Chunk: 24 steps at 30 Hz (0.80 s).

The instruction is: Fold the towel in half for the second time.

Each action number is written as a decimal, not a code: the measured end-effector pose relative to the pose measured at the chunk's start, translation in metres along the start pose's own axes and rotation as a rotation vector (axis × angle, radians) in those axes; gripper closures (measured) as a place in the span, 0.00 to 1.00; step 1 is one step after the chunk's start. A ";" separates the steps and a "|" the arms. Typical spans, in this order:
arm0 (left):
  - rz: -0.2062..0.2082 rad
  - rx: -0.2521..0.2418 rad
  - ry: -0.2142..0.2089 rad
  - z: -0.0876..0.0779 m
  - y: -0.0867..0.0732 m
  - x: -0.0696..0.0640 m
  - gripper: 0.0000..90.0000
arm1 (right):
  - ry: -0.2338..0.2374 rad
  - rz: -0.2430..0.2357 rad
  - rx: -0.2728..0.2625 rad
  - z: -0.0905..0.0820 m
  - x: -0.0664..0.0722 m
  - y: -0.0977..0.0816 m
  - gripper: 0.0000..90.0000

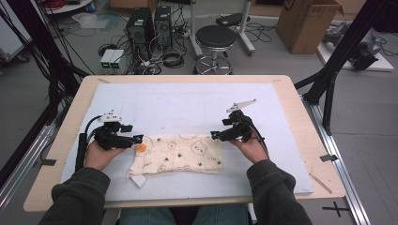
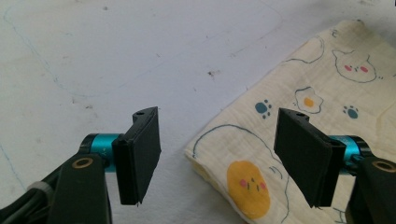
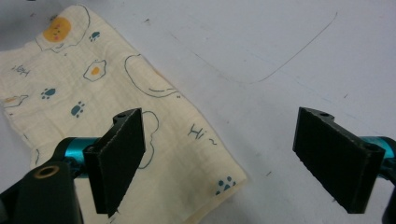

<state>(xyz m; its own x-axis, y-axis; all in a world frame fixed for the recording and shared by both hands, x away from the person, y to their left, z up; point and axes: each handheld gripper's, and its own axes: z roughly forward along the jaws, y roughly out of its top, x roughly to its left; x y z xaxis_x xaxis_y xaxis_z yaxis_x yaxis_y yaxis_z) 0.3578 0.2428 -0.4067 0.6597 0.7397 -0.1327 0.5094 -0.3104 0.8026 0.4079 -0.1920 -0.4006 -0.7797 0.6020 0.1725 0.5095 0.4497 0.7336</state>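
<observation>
A cream cloth (image 1: pixel 176 153) printed with fried eggs, bears and paw prints lies folded flat on the white mat (image 1: pixel 187 105), near its front edge. My left gripper (image 1: pixel 140 139) is at the cloth's left end, low over the mat and open. In the left gripper view the cloth (image 2: pixel 322 79) has its near corner between the spread jaws of the left gripper (image 2: pixel 218 135), and the pads do not touch it. My right gripper (image 1: pixel 213 135) sits at the cloth's upper right corner, also open. In the right gripper view a corner of the cloth (image 3: pixel 93 93) lies under the right gripper (image 3: pixel 224 135), with bare mat to the right.
The mat covers most of a wooden table (image 1: pixel 61 136). A small white tag (image 1: pixel 137 180) sticks out at the cloth's front left corner. Beyond the table stand a round stool (image 1: pixel 215 37), computer towers (image 1: pixel 141 28) and a cardboard box (image 1: pixel 307 23). Black frame poles (image 1: pixel 335 61) flank the right side.
</observation>
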 end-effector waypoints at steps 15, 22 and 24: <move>-0.011 0.009 0.010 0.005 -0.006 0.005 0.42 | 0.012 0.020 0.059 0.011 -0.008 -0.002 0.36; -0.020 0.017 0.011 0.009 -0.007 0.008 0.49 | 0.007 0.034 0.096 0.016 -0.012 -0.003 0.52; -0.018 0.027 0.015 0.010 -0.007 0.008 0.52 | 0.008 0.031 0.109 0.019 -0.013 -0.004 0.56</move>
<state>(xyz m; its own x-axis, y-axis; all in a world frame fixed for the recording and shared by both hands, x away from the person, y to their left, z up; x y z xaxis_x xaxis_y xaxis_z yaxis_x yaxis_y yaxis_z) 0.3647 0.2450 -0.4194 0.6422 0.7541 -0.1375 0.5359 -0.3134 0.7840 0.4223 -0.1892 -0.4183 -0.7656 0.6117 0.1992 0.5697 0.5007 0.6518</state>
